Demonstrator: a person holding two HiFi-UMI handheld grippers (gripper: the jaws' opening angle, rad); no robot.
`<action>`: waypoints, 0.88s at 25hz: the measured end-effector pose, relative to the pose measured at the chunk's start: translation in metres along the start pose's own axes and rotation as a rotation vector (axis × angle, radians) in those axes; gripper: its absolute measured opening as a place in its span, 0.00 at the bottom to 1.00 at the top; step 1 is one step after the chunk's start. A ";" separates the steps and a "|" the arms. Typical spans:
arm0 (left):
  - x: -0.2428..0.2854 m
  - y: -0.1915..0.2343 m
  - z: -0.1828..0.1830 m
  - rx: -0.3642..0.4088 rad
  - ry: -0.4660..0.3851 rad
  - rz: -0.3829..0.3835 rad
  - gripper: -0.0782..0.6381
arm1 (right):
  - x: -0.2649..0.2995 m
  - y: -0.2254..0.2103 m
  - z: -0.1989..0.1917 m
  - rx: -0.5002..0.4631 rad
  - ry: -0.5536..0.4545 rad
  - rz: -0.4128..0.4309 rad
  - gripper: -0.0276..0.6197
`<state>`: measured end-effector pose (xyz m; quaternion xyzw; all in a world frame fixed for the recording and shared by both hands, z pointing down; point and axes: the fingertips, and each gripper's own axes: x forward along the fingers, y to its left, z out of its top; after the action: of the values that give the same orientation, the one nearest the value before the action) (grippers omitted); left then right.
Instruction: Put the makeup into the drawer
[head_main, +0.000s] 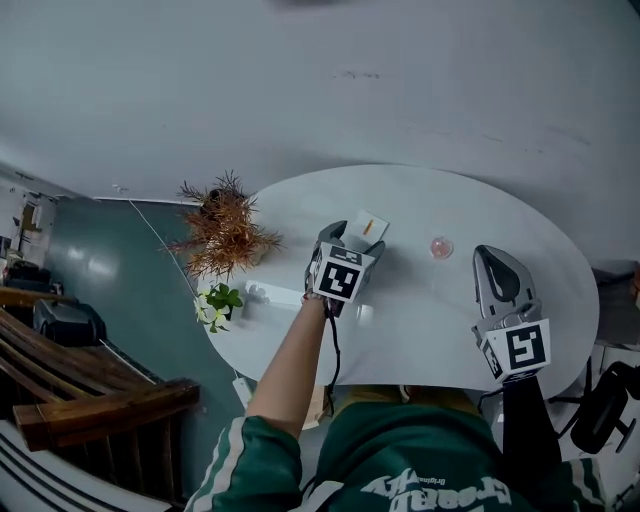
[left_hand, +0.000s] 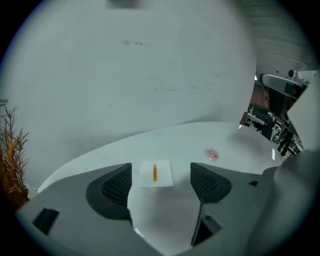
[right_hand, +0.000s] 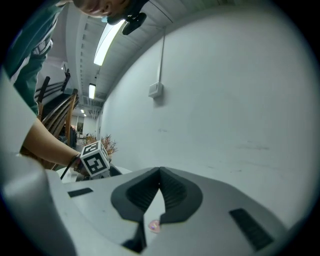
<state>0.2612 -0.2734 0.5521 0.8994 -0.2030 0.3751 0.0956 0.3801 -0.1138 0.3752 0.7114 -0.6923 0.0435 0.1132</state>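
On the white oval table (head_main: 420, 340) lies a small white flat box (head_main: 366, 228) with an orange mark on top. My left gripper (head_main: 352, 240) hovers just short of it, tilted downward. In the left gripper view the box (left_hand: 156, 173) sits between and just beyond the open fingertips of that gripper (left_hand: 160, 168), untouched. A small round pink item (head_main: 441, 247) rests to the box's right, also seen as a pink spot (left_hand: 211, 154). My right gripper (head_main: 492, 258) is near the table's right side, jaws shut (right_hand: 160, 175) with nothing in them; the pink item (right_hand: 154, 226) shows below them.
A dried reddish plant (head_main: 225, 232) and a small green plant (head_main: 220, 300) stand at the table's left edge. A wooden bench (head_main: 80, 385) stands on the floor to the left. A plain wall (head_main: 330, 80) rises behind the table.
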 end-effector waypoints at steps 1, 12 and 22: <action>0.007 0.002 -0.003 -0.007 0.018 -0.008 0.62 | 0.000 -0.001 -0.003 0.001 0.007 -0.007 0.05; 0.060 0.009 -0.028 -0.012 0.183 -0.061 0.66 | -0.003 -0.010 -0.023 0.011 0.050 -0.047 0.05; 0.072 0.006 -0.034 -0.004 0.288 -0.082 0.66 | -0.009 -0.023 -0.028 0.020 0.046 -0.077 0.05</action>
<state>0.2828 -0.2892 0.6279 0.8437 -0.1507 0.4956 0.1406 0.4052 -0.0988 0.3979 0.7375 -0.6610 0.0624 0.1235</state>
